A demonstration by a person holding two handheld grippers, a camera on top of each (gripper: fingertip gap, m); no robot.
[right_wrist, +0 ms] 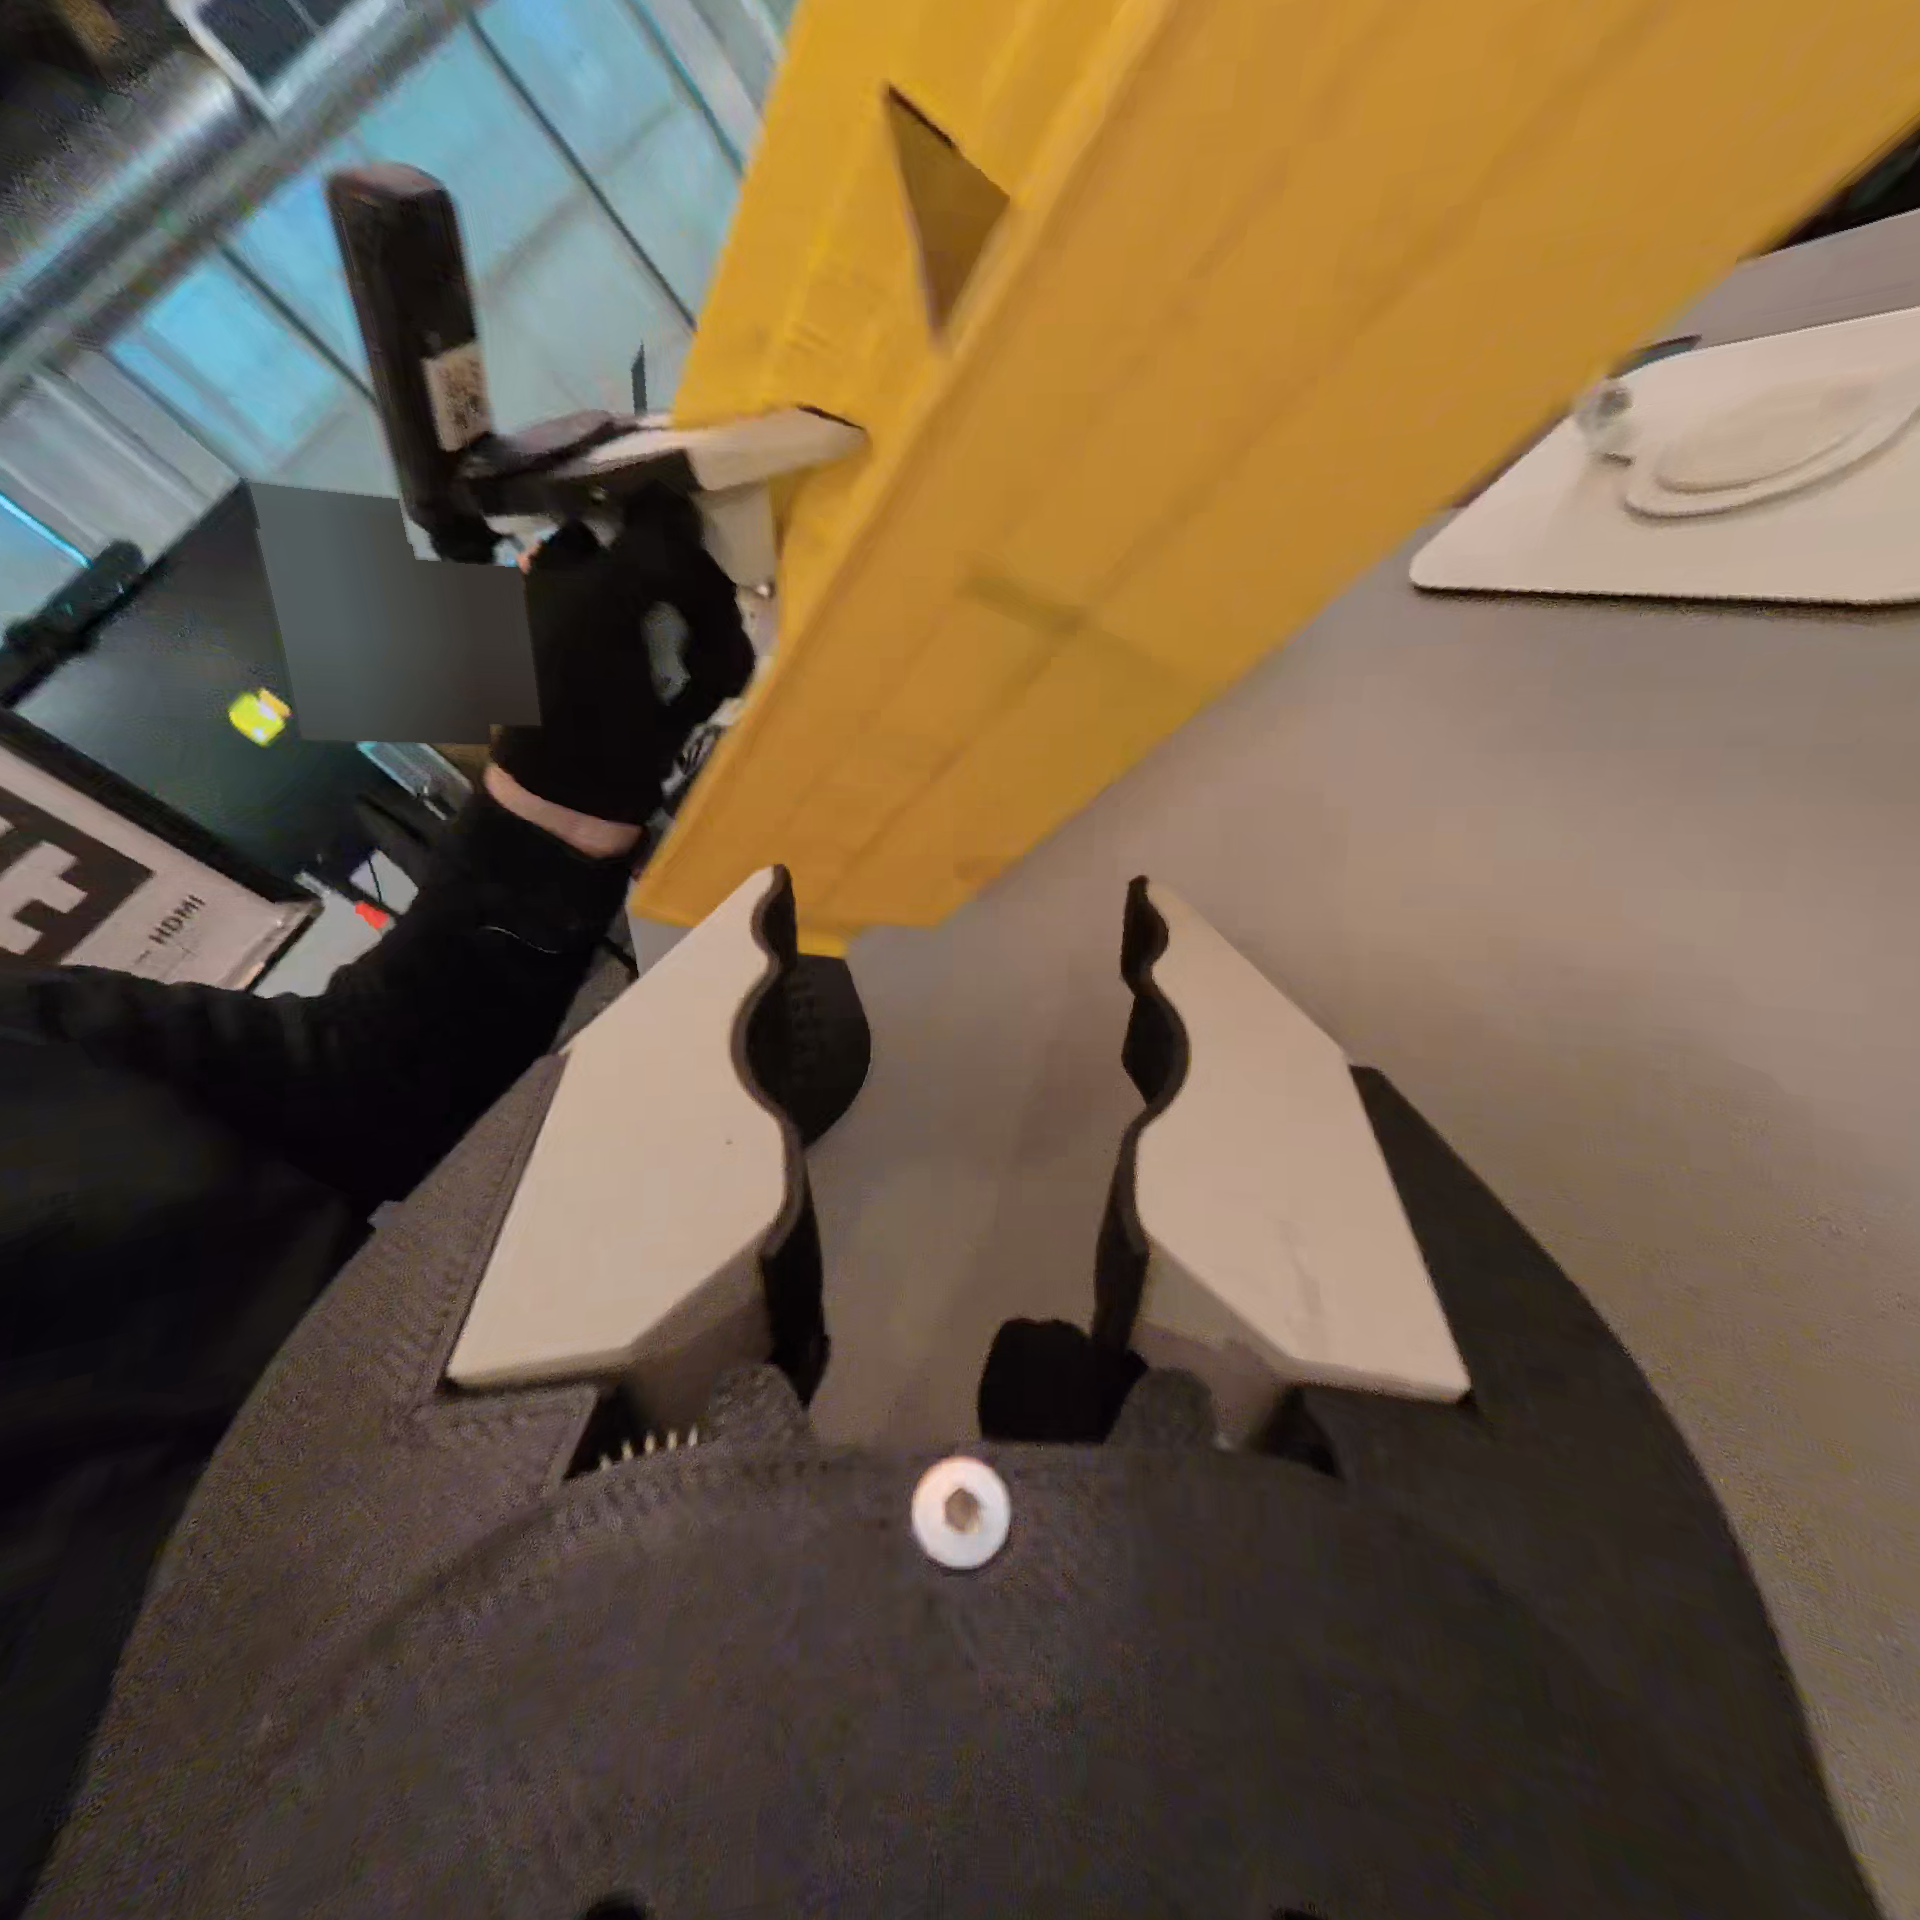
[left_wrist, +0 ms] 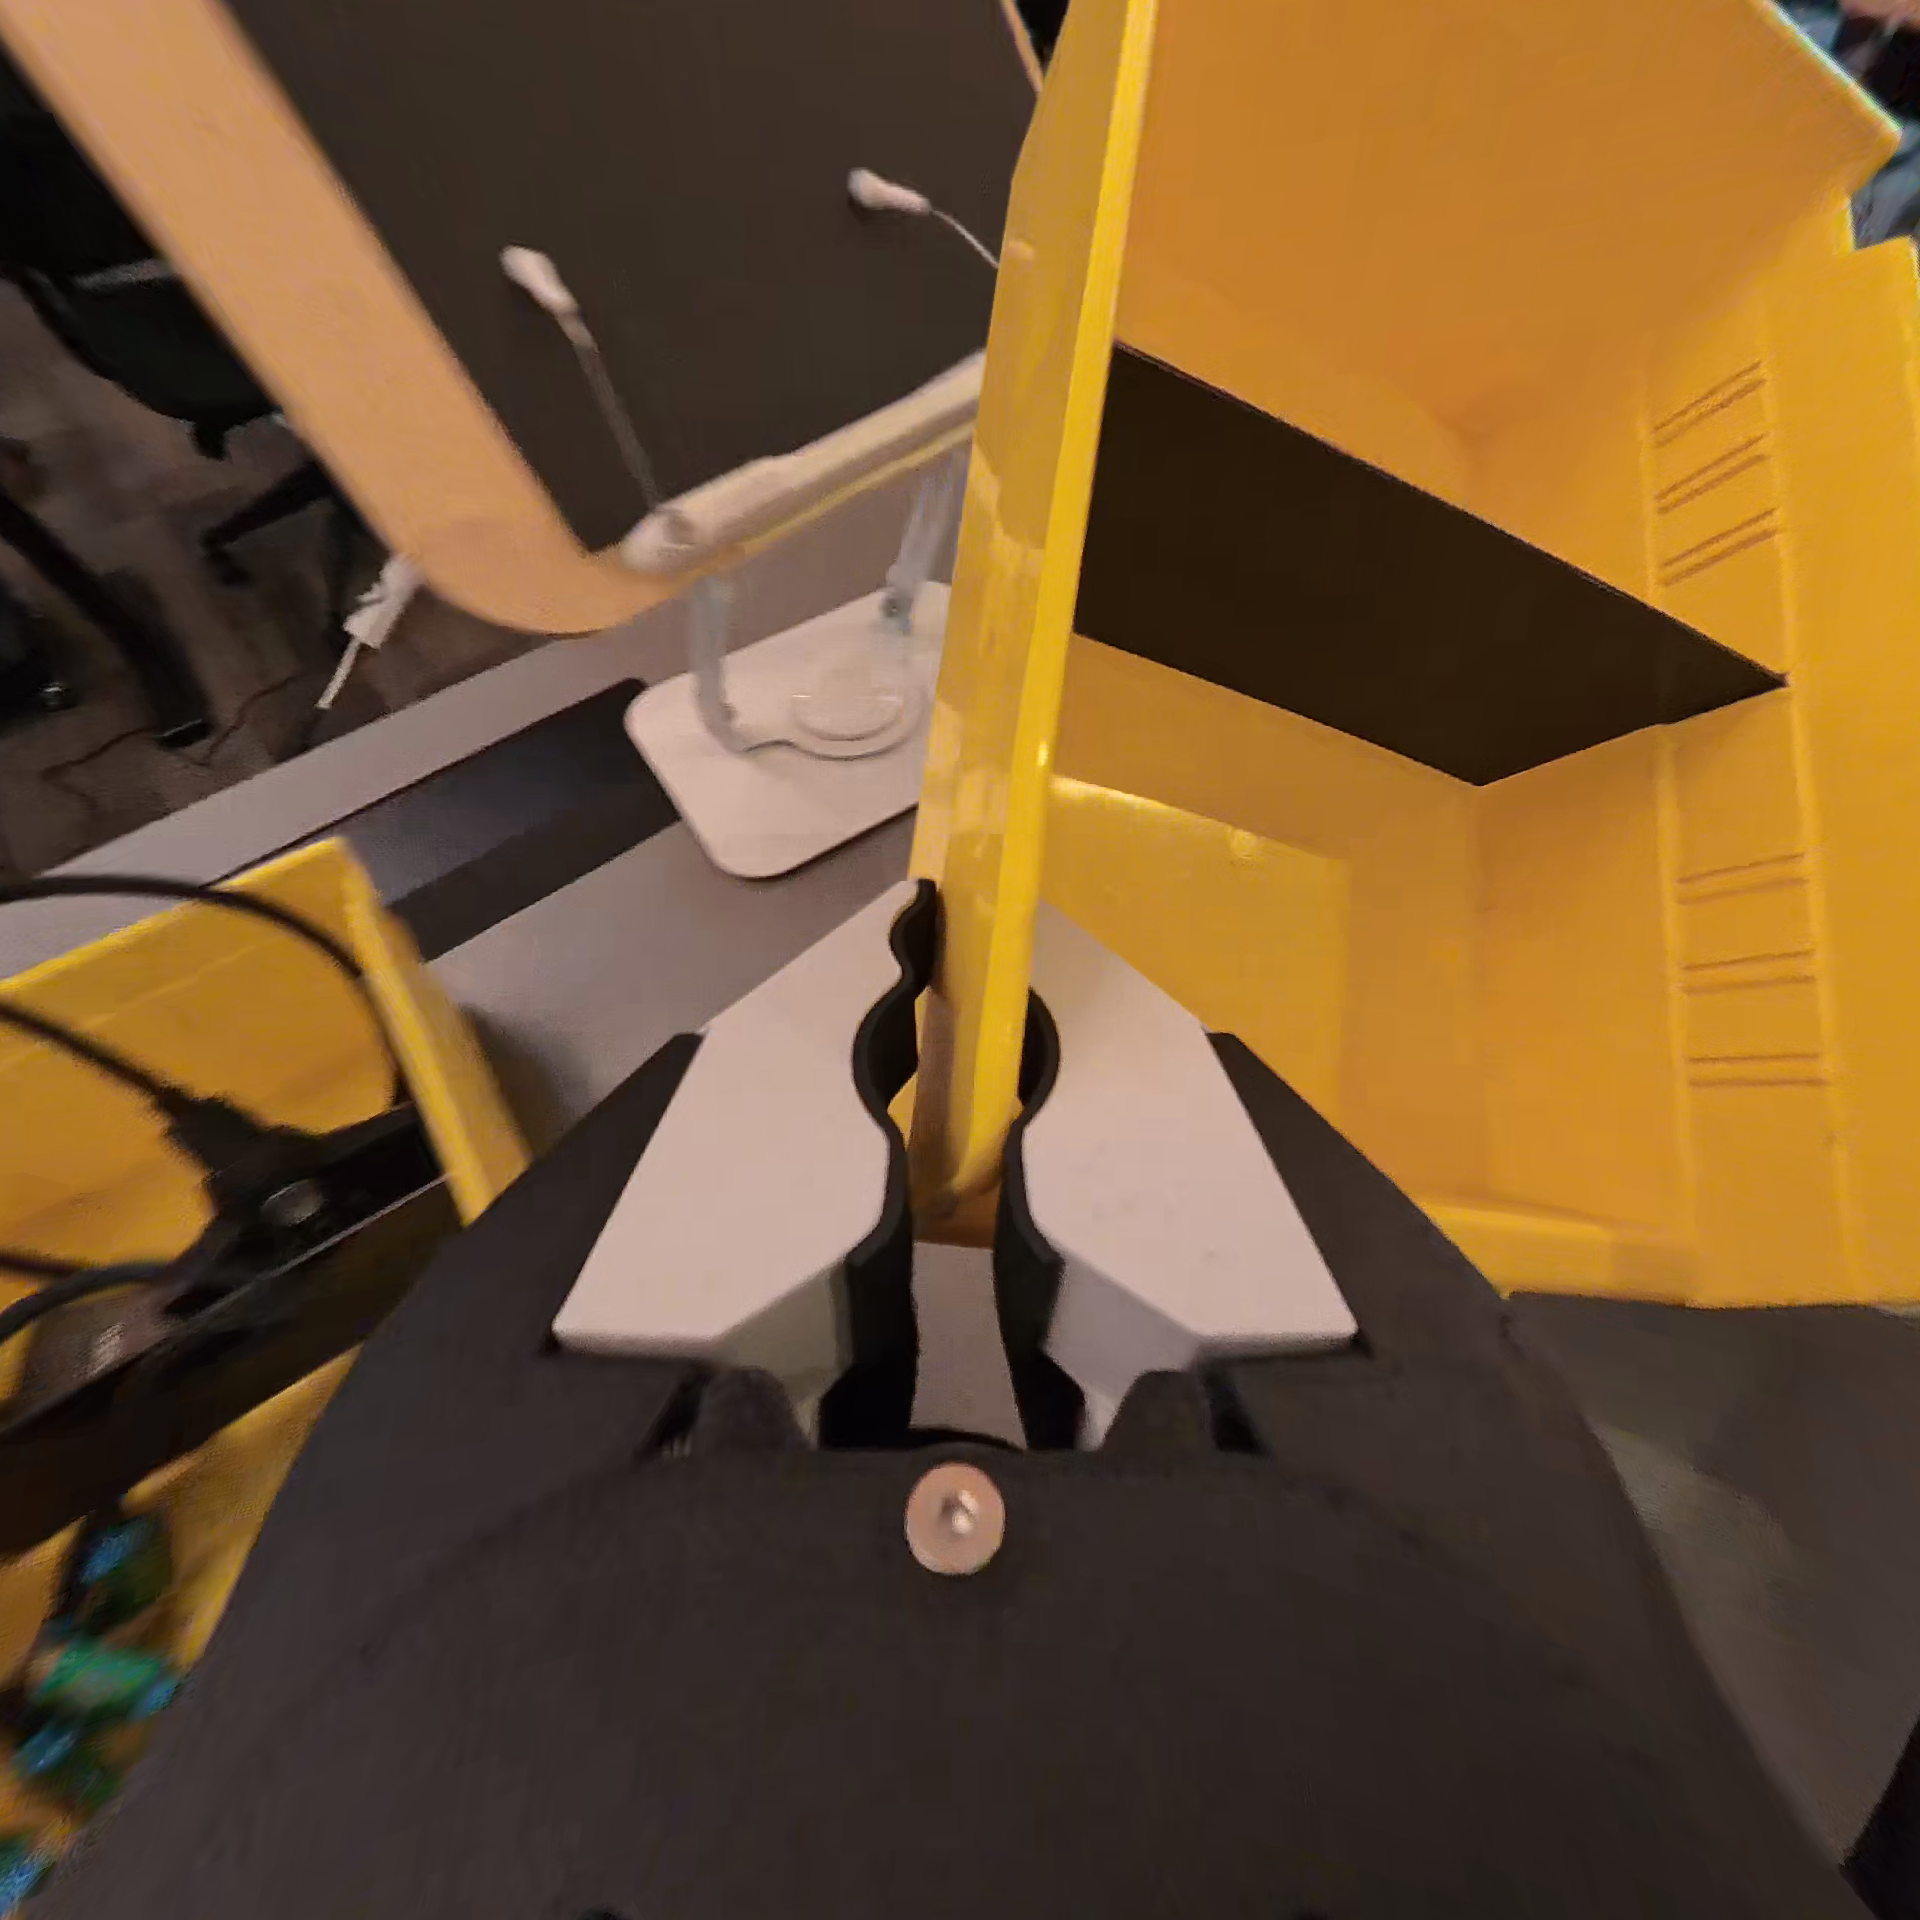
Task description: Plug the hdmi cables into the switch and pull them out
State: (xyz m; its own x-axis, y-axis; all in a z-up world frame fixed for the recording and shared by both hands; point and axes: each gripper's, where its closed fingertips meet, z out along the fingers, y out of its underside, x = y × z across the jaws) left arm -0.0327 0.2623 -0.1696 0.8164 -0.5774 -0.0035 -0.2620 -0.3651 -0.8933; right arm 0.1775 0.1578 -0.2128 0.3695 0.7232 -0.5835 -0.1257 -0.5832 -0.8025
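Left wrist view shows our left gripper (left_wrist: pixel 961 1049) clamped on the thin wall of a yellow bin (left_wrist: pixel 1403 935), the wall running up between the two wavy black pads. We hold the bin tilted, open side toward the camera, and a dark divider (left_wrist: pixel 1403 582) crosses its inside. Beyond it lies a grey table (left_wrist: pixel 623 966) with a white pad (left_wrist: pixel 758 800) carrying a round white disc. A second yellow bin (left_wrist: pixel 208 1039) sits at the lower left; in it we see a dark, blurred device, perhaps the switch (left_wrist: pixel 281 1216), with black cables (left_wrist: pixel 208 935) running to it. Whether they are plugged in we cannot tell. Two white-tipped cables (left_wrist: pixel 582 343) lie farther back on a dark surface.

Right wrist view shows our right gripper (right_wrist: pixel 956 935) with its fingers apart, holding nothing, hanging over the bare table (right_wrist: pixel 1455 935). Its left fingertip sits just beside the lower corner of the tilted bin (right_wrist: pixel 1143 416), seen here from outside with a slot-like handle hole. Farther off, the left gripper (right_wrist: pixel 748 447) grips the bin's far edge, held by a gloved hand (right_wrist: pixel 623 665) in a black sleeve. The white pad (right_wrist: pixel 1662 520) lies at the right. No cable or switch appears in this view.
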